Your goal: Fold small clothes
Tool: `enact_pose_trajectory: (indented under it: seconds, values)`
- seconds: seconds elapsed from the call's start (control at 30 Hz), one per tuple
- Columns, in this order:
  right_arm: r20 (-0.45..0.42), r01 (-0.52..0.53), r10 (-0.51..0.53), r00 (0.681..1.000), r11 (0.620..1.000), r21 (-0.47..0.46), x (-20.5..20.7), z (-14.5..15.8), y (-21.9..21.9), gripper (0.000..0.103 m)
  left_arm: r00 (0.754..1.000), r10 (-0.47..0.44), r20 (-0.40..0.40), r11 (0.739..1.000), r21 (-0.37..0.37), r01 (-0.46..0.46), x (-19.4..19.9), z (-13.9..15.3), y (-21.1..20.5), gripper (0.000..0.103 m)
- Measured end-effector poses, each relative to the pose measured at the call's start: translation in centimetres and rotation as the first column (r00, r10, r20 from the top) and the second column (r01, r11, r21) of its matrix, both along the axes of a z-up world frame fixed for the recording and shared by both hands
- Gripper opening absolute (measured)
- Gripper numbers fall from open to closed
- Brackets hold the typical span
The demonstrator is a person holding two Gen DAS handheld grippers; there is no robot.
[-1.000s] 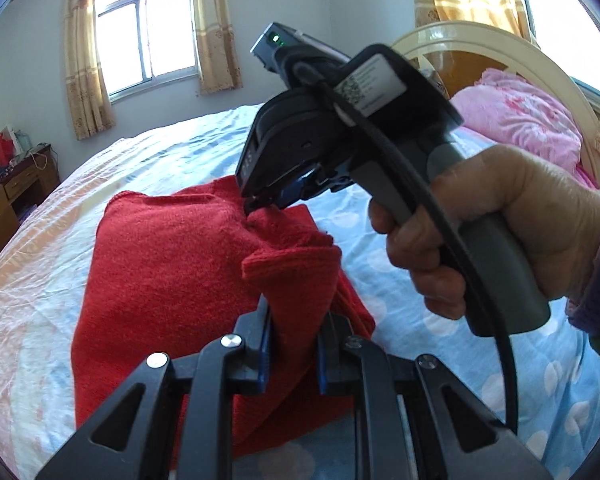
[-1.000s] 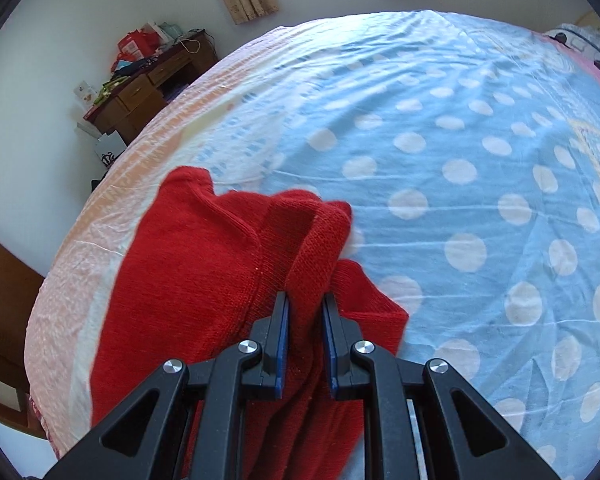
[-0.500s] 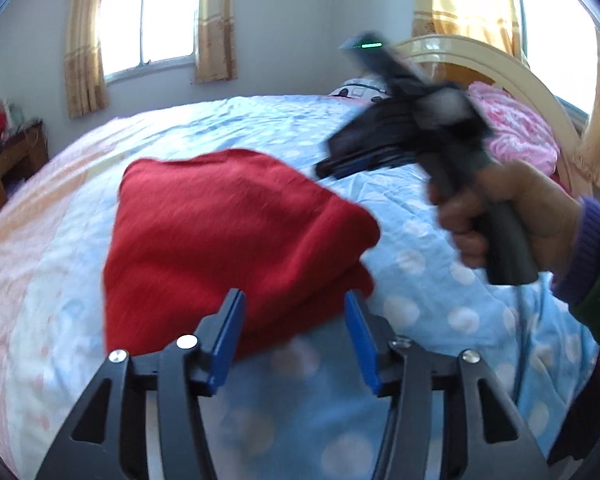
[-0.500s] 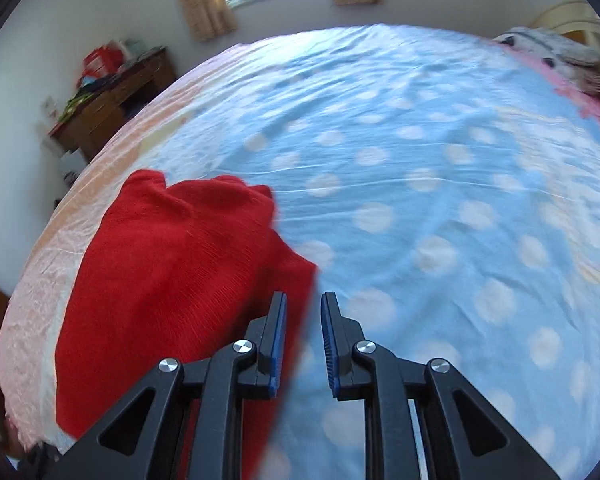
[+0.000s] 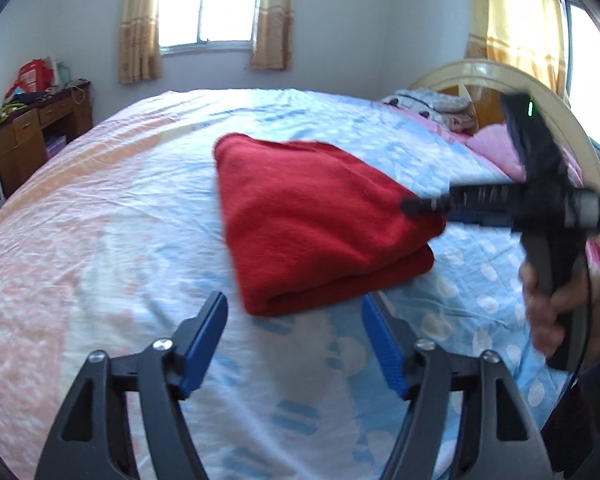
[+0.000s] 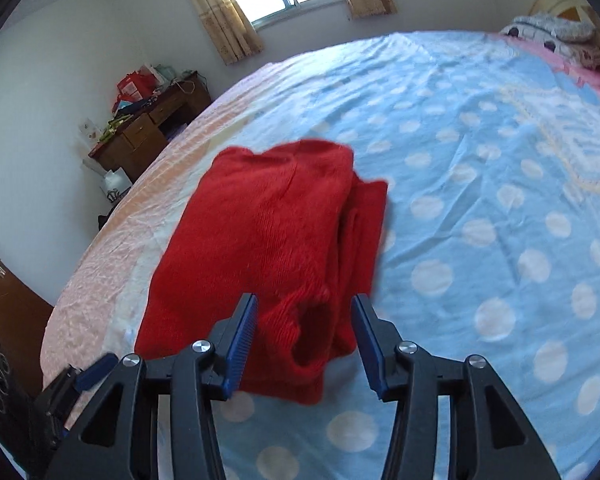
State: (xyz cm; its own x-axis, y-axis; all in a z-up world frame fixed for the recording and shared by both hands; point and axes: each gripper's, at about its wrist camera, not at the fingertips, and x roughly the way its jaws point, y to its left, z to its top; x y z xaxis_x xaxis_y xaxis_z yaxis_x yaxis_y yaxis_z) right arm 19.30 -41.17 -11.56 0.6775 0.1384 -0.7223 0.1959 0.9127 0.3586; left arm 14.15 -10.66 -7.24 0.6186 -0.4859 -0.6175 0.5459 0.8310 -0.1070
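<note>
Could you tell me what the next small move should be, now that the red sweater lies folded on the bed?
Probably draw both claws back: the folded red knit sweater rests on the dotted blue bedsheet, and the left claw and right claw are open, gripping nothing.

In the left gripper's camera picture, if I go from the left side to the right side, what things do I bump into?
Wooden desk → red sweater folded on the bed → right gripper, its tip at the sweater's right edge → the hand holding it.
</note>
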Motion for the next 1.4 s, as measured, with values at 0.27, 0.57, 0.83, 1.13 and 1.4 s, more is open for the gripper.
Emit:
enact_pose_trajectory:
  seconds: [0.27, 0.57, 0.83, 1.13, 1.4]
  values:
    - [-0.037, 0.076, -0.079, 0.996, 0.995, -0.07, -0.7, -1.4, 2.1, 0.01, 0.998, 0.066, -0.004, 0.998, -0.017, -0.066, 0.7, 0.3, 2.3, 0.074]
    - [-0.034, 0.099, -0.099, 0.994, 0.995, -0.008, -2.8, -3.0, 1.8, 0.01, 0.995, 0.098, -0.028, 0.995, 0.032, -0.097, 1.7, -0.2, 2.9, 0.074]
    - [-0.053, 0.105, -0.105, 0.993, 0.994, 0.009, -5.1, -2.0, 1.1, 0.026, 0.977, 0.2, -0.068, 0.973, 0.13, -0.19, 4.1, -1.4, 3.6, 0.075]
    - [0.057, 0.158, -0.151, 0.987, 0.977, -0.14, -4.2, 2.3, 0.8, 0.028, 0.973, 0.222, -0.059, 0.965, 0.16, -0.21, 5.9, -1.1, 3.2, 0.075]
    - [0.065, 0.219, -0.215, 0.974, 0.974, -0.066, -1.8, 1.8, -1.9, 0.066, 0.979, 0.169, -0.111, 0.983, 0.096, -0.159, 11.8, 2.4, 2.5, 0.075]
